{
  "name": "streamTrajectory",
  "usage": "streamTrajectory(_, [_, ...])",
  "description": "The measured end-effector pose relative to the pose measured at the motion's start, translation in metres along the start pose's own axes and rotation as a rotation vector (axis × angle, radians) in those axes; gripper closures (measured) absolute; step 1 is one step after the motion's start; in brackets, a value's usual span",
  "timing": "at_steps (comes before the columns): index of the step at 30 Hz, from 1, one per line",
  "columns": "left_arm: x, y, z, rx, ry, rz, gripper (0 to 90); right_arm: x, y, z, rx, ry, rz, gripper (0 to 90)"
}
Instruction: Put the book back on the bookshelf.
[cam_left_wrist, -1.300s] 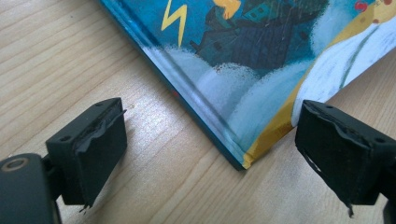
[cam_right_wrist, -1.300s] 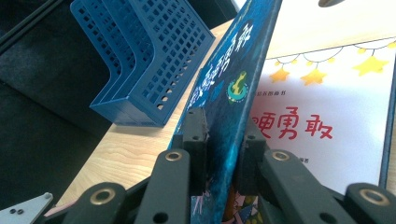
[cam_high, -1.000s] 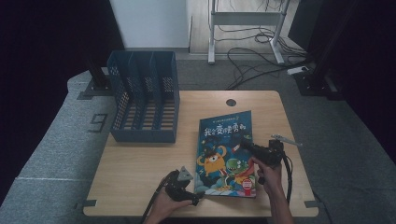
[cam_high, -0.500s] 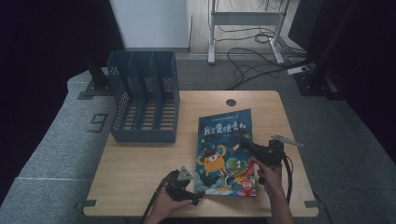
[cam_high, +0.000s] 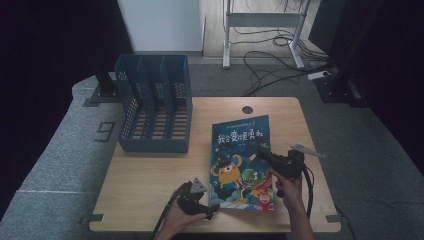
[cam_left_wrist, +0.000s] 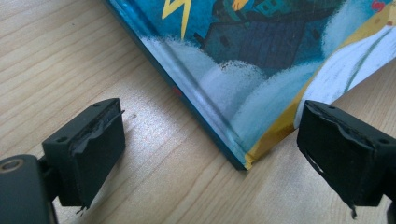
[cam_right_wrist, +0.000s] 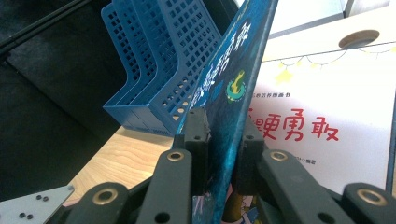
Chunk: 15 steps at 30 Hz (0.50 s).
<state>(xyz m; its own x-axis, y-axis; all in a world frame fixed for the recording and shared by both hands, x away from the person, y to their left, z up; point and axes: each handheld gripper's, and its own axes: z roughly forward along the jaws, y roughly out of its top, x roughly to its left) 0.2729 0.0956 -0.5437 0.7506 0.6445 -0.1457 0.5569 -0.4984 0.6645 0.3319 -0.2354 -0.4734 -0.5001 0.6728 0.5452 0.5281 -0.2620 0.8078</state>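
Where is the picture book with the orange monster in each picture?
High view: the picture book lies right of centre on the table, between the two grippers.
Left gripper view: its near corner sits between the open jaws.
Right gripper view: its lifted cover stands up the middle, pinched in the jaws.
Shared landmark: the blue file rack, also at upper left in the right gripper view.

left claw (cam_high: 212, 202): jaws wide apart, low | right claw (cam_high: 260, 151): jaws clamped together
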Motion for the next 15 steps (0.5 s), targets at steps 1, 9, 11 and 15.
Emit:
streamTrajectory(1, [0.000, 0.000, 0.000, 0.000, 0.000, 0.000, 7.7, 0.000, 0.000, 0.000, 0.000, 0.000, 0.000, 78.6])
streamTrajectory(9, [0.001, 0.000, 0.000, -0.003, -0.002, -0.003, 7.4, 0.010, 0.002, -0.003, -0.022, 0.028, -0.050, 79.2])
streamTrajectory(11, [0.001, 0.000, 0.000, -0.004, -0.002, -0.003, 7.3, 0.013, 0.003, -0.003, -0.026, 0.031, -0.062, 79.2])
streamTrajectory(15, [0.001, 0.000, 0.000, -0.004, -0.003, -0.003, 7.8, 0.017, 0.004, -0.004, -0.030, 0.030, -0.081, 79.4])
